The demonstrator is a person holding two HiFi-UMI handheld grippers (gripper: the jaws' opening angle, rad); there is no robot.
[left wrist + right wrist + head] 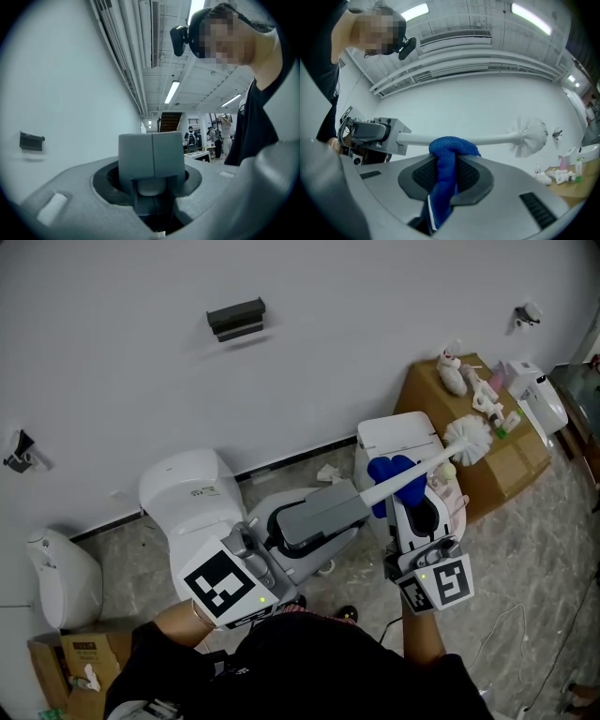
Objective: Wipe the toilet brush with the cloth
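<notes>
The white toilet brush (427,462) is held level above the floor, its bristle head (469,439) pointing right. My left gripper (352,501) is shut on the handle's near end, which shows as a pale stub (150,186) between the grey pads. My right gripper (412,498) is shut on a blue cloth (394,474). In the right gripper view the cloth (449,150) bunches over the handle (497,138), about midway between the left gripper (370,133) and the bristle head (532,136).
A white toilet (187,493) stands below the left gripper. At the right a cardboard box (511,470) carries bottles and small items, with a white appliance (398,432) beside it. A white bin (61,577) and another carton (75,652) sit at lower left. A grey bracket (236,318) hangs on the wall.
</notes>
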